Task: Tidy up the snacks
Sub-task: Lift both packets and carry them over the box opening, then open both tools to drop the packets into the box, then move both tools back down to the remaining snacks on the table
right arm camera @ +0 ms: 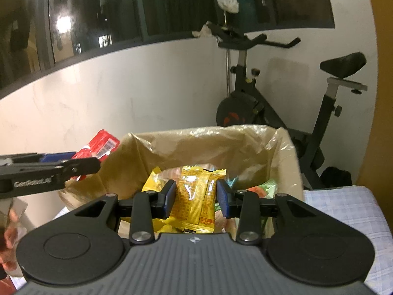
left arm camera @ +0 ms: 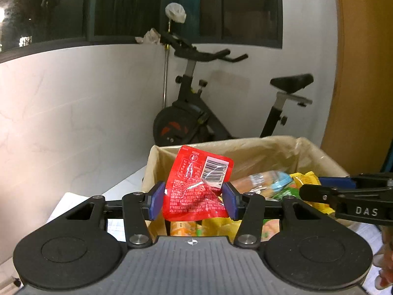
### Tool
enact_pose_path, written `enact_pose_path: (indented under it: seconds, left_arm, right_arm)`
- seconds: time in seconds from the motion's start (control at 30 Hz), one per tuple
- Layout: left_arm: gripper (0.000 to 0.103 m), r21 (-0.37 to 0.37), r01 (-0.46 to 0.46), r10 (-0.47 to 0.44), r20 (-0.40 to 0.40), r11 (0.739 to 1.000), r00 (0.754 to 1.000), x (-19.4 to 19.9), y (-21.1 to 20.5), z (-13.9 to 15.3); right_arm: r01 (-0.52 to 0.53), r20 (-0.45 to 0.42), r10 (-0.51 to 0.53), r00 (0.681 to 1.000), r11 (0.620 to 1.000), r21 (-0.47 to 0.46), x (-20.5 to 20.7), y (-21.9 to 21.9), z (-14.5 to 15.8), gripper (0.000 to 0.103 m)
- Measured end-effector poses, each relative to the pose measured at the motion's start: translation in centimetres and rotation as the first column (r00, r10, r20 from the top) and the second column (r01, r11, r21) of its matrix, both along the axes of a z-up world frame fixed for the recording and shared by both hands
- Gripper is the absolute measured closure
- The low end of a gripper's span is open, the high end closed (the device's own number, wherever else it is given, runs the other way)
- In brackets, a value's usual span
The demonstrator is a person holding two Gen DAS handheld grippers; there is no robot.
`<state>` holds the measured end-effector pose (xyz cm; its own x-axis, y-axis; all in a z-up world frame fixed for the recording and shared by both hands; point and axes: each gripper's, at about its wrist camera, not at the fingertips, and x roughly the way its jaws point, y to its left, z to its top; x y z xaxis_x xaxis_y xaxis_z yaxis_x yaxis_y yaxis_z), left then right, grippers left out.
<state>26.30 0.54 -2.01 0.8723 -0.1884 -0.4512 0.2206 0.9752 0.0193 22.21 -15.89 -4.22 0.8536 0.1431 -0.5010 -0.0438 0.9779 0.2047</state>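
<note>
Left wrist view: left tool (left arm camera: 194, 200) clamps a crumpled red snack packet (left arm camera: 196, 184) between its blue pads, above the near left corner of the lined cardboard box (left arm camera: 245, 148). The packet's print is too small to read; only a barcode shows. It hides much of the box's contents behind it, where a sausage-like pack (left arm camera: 255, 183) and yellow and green wrappers are partly visible. Right tool (left arm camera: 343, 194) enters from the box's right, cut off by the frame edge. An exercise bike (left arm camera: 196, 113) stands behind the box against a white wall, below dark windows.

Right wrist view: right tool (right arm camera: 196, 196) grips a yellow snack packet (right arm camera: 196, 196) upright over the box (right arm camera: 282, 147), whose plastic liner blurs its rim. Other wrappers beneath are mostly hidden. Left of the box, the left tool (right arm camera: 73, 164) holds the red packet (right arm camera: 103, 145), partly covered. Right of the box lies a checked cloth (right arm camera: 343, 204).
</note>
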Motion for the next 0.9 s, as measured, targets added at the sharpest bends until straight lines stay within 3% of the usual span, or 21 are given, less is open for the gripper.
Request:
enact_pose_path:
  seconds: [0.33, 0.53, 0.9]
  left_arm:
    - [0.049, 0.023, 0.017, -0.016, -0.041, 1.000, 0.999, 0.6, 0.8, -1.0]
    - [0.044, 0.029, 0.026, -0.024, -0.054, 0.999, 0.998, -0.1, 1.0, -1.1]
    - [0.042, 0.003, 0.008, -0.008, -0.003, 1.000, 1.000, -3.9, 4.7, 0.8]
  right_arm:
    - [0.000, -0.040, -0.001, 0.999, 1.000, -0.007, 1.0, 0.2, -1.4, 0.064]
    - [0.010, -0.034, -0.010, 0.999, 1.000, -0.013, 0.2, 0.2, -1.0, 0.055]
    - [0.028, 0.096, -0.023, 0.995, 0.998, -0.049, -5.0, -1.4, 1.1, 0.050]
